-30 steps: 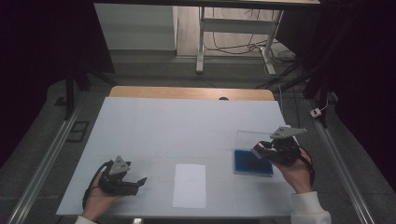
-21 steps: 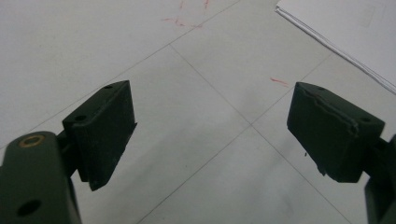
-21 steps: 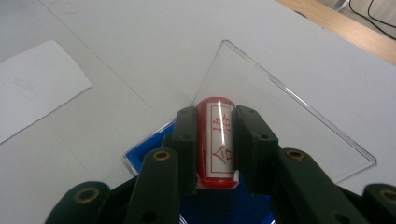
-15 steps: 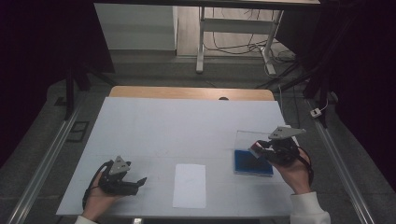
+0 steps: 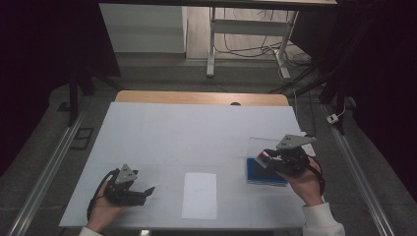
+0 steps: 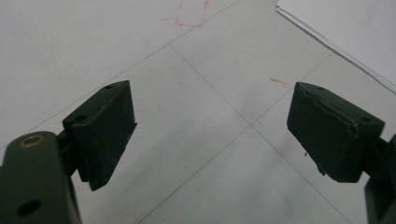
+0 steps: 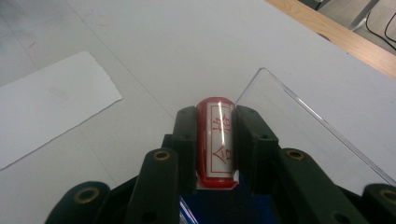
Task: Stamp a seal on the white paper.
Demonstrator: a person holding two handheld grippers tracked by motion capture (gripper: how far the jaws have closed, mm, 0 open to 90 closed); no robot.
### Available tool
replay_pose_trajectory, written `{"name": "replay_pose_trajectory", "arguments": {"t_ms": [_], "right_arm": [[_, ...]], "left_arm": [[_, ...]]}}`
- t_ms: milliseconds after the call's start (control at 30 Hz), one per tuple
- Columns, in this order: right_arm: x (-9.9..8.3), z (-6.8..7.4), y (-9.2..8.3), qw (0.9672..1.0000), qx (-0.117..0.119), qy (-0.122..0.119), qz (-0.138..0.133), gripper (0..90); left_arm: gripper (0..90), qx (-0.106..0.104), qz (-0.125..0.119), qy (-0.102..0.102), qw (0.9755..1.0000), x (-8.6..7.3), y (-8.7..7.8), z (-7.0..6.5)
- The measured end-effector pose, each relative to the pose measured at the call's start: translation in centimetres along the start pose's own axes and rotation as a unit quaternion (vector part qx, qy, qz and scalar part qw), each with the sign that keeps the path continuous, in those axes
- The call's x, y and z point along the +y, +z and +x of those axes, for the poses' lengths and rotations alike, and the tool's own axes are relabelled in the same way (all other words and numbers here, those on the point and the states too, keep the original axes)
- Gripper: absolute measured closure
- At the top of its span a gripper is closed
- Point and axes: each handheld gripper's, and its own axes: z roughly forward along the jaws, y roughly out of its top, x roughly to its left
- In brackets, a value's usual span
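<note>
My right gripper [image 7: 215, 116] is shut on a red stamp [image 7: 215, 140] with a white label printed in red characters. In the high view this gripper [image 5: 263, 158] hovers over a blue ink pad [image 5: 265, 173] at the right of the table, with the pad's clear lid [image 5: 259, 145] lying open behind it. In the right gripper view the blue pad [image 7: 229, 205] lies just under the jaws and the clear lid [image 7: 317, 135] lies to the right. A white paper sheet [image 5: 199, 195] lies at the front middle. My left gripper [image 5: 145, 190] rests at the front left, open [image 6: 210, 126], with nothing between its jaws.
The white table top [image 5: 196, 132] has faint grid lines and small red marks [image 6: 280, 82]. A corner of the paper [image 6: 355, 32] lies ahead of the left jaws. A wooden edge [image 5: 201, 97] runs along the far side, with cables and table legs on the floor beyond.
</note>
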Motion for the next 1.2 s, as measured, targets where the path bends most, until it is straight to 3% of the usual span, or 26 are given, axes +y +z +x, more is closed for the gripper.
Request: {"name": "replay_pose_trajectory", "arguments": {"t_ms": [433, 767, 900, 1200], "right_arm": [[0.3, 0.9, 0.9, 0.9997, 0.025, -0.003, -0.005, 70.0], [1.2, 2.2, 1.2, 0.9986, 0.048, -0.019, -0.011, 70.0], [1.7, 2.8, 1.0, 0.9962, 0.08, -0.013, -0.032, 70.0], [2.8, 4.5, 0.9, 0.9932, 0.101, -0.034, -0.047, 70.0]], "left_arm": [[15.4, -0.001, 0.001, 0.002, 1.0, 0.0, 0.0, 0.0], [15.7, -0.001, -0.001, 0.003, 1.0, 0.0, -0.1, 0.0], [15.7, -0.001, -0.002, 0.002, 1.0, 0.0, -0.1, 0.0], [15.7, -0.001, -0.003, 0.001, 1.0, 0.0, -0.1, 0.0]]}}
